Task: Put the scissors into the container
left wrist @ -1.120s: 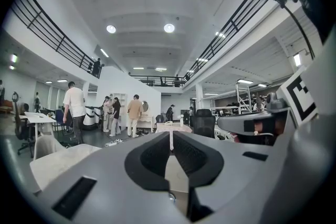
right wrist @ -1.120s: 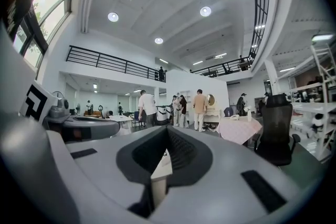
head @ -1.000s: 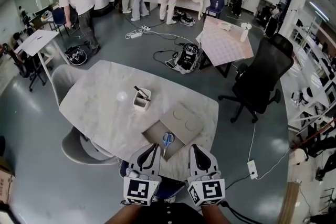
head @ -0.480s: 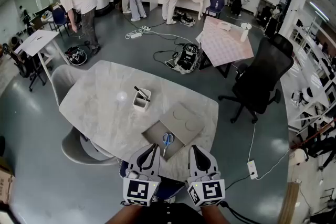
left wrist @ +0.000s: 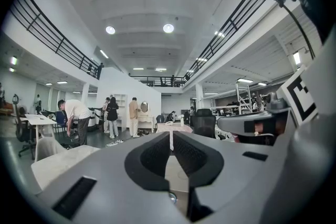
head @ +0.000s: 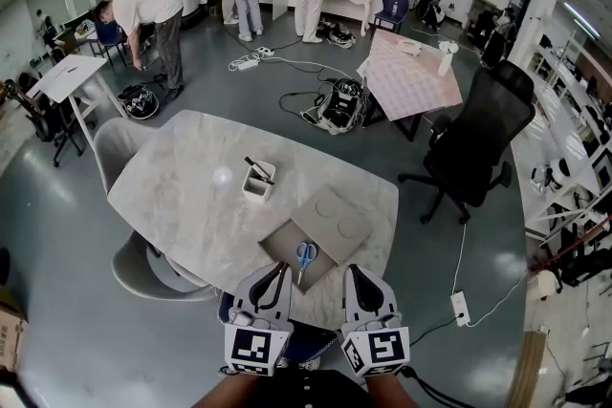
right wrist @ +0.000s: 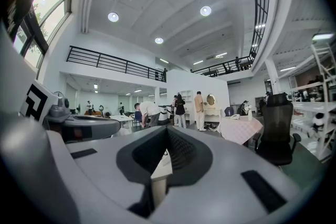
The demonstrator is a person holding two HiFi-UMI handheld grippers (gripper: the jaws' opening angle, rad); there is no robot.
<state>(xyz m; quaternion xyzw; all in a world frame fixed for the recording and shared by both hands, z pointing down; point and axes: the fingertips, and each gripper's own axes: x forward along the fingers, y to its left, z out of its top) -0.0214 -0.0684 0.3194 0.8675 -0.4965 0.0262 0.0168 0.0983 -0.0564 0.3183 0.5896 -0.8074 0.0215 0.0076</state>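
Blue-handled scissors (head: pixel 305 254) lie on a flat brown cardboard piece (head: pixel 330 215) near the front edge of the marble table (head: pixel 191 196). A small white container (head: pixel 258 181) with a dark pen in it stands farther back, towards the table's middle. My left gripper (head: pixel 280 268) and right gripper (head: pixel 354 270) hover side by side at the table's near edge, just short of the scissors. Both are shut with nothing in them. In the left gripper view the left gripper (left wrist: pixel 171 134) has its jaws together; in the right gripper view the right gripper (right wrist: pixel 167 131) looks the same.
A grey chair (head: pixel 120 143) stands at the table's left and a black office chair (head: pixel 478 143) at its right. Several people stand at the back of the hall. Cables and a bag (head: pixel 337 105) lie on the floor beyond the table.
Only the people at the back have shifted: the one at the left has bent further down. The grippers and scissors stay as they were.
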